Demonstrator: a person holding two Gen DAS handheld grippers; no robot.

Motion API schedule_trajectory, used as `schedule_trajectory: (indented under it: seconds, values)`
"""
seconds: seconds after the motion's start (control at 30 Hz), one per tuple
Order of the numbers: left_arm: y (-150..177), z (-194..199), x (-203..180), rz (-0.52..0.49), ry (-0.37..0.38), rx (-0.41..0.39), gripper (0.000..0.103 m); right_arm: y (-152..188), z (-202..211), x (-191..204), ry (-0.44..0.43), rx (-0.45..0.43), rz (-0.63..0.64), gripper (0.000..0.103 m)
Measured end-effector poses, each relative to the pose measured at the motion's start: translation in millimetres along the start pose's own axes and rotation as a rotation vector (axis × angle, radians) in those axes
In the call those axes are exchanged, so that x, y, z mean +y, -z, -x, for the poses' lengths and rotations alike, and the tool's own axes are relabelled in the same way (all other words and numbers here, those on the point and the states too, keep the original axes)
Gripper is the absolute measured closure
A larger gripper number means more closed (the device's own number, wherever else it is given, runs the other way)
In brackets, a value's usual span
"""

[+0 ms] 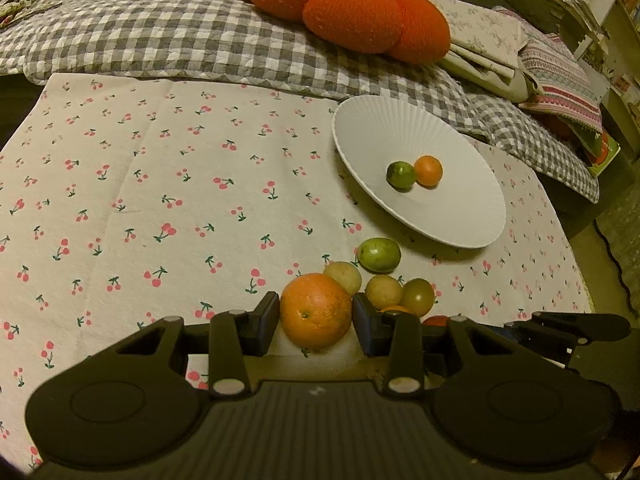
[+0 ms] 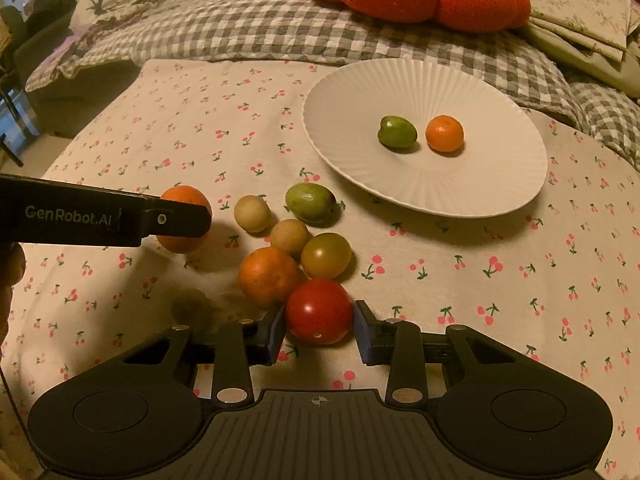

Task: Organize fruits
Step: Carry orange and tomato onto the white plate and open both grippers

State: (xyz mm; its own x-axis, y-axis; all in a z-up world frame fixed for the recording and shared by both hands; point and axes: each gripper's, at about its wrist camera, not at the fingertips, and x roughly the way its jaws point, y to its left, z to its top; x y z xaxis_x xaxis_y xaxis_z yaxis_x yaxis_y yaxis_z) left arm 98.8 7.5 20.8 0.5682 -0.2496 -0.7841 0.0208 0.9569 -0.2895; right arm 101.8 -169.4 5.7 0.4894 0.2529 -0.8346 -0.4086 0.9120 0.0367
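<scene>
Both grippers are matte black plastic: the left gripper (image 1: 316, 316) has black pads; the right gripper (image 2: 320, 326) has blue pads, silver pivot screws and ribbed housing.

The left gripper (image 1: 316, 314) is clamped on an orange (image 1: 316, 310) between both fingers. The right gripper (image 2: 319, 326) brackets a tomato (image 2: 319, 311), fingers at its sides, contact unclear.

A home living room, probably: a cherry-print tablecloth (image 1: 160, 168) covers a low table, a checked quilt (image 1: 168, 40) and orange pumpkin cushion (image 1: 352, 4) lie on the far sofa, folded linens (image 1: 488, 36) at far right.
</scene>
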Motion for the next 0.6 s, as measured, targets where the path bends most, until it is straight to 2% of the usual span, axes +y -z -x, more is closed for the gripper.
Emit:
schedule_trajectory:
  seconds: [0.6]
  values:
    - [-18.4, 14.2, 13.7, 0.061, 0.003, -0.06, 0.065, -8.0, 25.0, -15.8, -0.009, -0.048, -0.058, 0.069]
